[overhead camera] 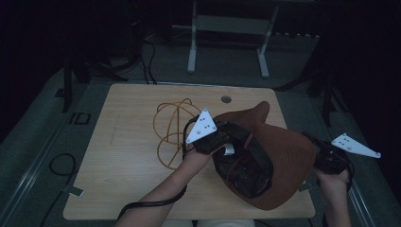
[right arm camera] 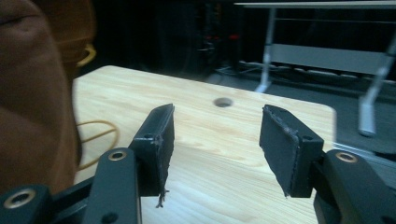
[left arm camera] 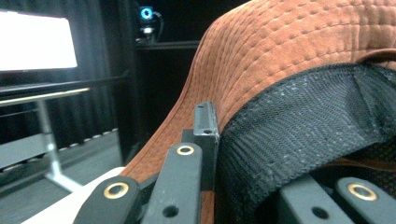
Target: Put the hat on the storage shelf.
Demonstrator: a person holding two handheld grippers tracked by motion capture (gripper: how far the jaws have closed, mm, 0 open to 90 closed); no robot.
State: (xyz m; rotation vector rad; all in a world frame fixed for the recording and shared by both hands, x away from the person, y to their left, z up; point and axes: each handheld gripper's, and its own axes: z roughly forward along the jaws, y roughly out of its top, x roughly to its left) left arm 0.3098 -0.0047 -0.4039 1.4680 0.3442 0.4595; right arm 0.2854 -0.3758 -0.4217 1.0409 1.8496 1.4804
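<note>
High view: a rust-brown cap (overhead camera: 283,156) lies upside down on the right half of the wooden counter (overhead camera: 127,189), its black mesh lining (overhead camera: 246,172) facing up and its brim pointing toward the far edge. The left gripper (overhead camera: 222,139) holds the cap at the rim. Left gripper view: the jaws are pinched on the rim, one pad (left arm camera: 205,126) against the suede outside, the mesh (left arm camera: 299,135) inside. Right gripper view: the right gripper (right arm camera: 215,140) stands beside the cap (right arm camera: 32,98) with its jaws partly apart and nothing between them, bare counter (right arm camera: 210,121) showing through the gap.

Risks, as judged: the one-sided pinch on soft fabric may slip, or the crown may fold and sag if lifted; the right jaws may close on air or catch the mesh alone; the orange cord (overhead camera: 172,127) coiled just left of the cap could snag and be dragged along.
</note>
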